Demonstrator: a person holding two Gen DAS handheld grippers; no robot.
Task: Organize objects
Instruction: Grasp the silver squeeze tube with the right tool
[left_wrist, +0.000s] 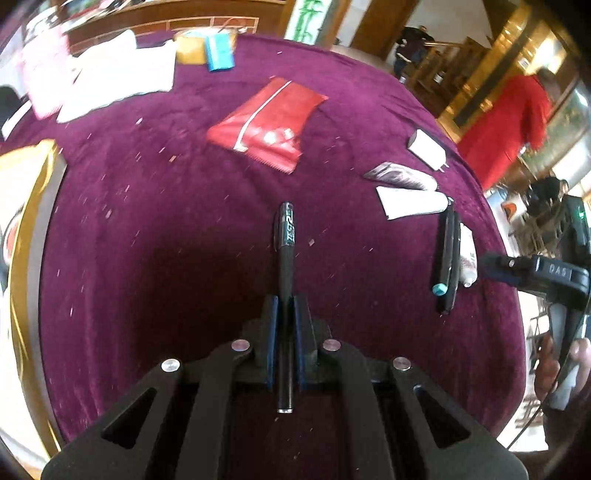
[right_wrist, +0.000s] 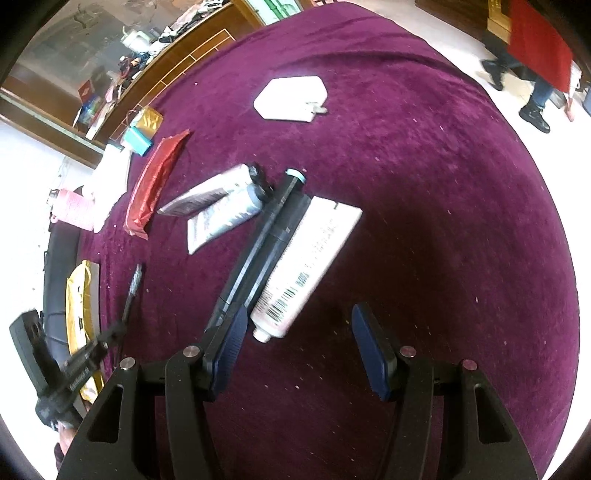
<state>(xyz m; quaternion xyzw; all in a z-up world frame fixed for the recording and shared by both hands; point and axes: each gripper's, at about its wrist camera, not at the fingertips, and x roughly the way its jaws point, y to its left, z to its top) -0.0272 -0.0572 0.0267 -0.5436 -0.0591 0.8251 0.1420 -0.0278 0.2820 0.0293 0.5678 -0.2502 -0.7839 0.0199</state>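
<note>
In the left wrist view, the left tool (left_wrist: 283, 306) is clenched on a black pen (left_wrist: 286, 280). The pen's long axis runs straight up the frame, in line with the tool, its printed end sticking out ahead above the purple tabletop (left_wrist: 147, 221). The gathered things lie to the right of the pen: two dark markers (left_wrist: 447, 258) side by side, a small white tube (left_wrist: 467, 254) touching them on their far side, and two more tubes (left_wrist: 406, 192) just above, with a white charger (left_wrist: 426, 147) beyond. The right tool (left_wrist: 487, 264) reaches in from the right edge, close to that row. A red pouch (left_wrist: 269, 122) lies in the upper middle, well apart. Between the pen and the markers the cloth is bare, so there looks to be room to carry the pen rightward and lay it parallel to them.

In the right wrist view, the right tool (right_wrist: 295, 332) stands released with nothing between its pads. The markers (right_wrist: 266, 240) and a barcoded white tube (right_wrist: 306, 266) lie slanted from lower left to upper right, just ahead of its left finger. The left tool (right_wrist: 107, 338) shows at the lower left with the pen (right_wrist: 131, 291) pointing up the frame. It is the farther of the two from the row, and the tabletop's edge lies close beside it on the left.
</note>
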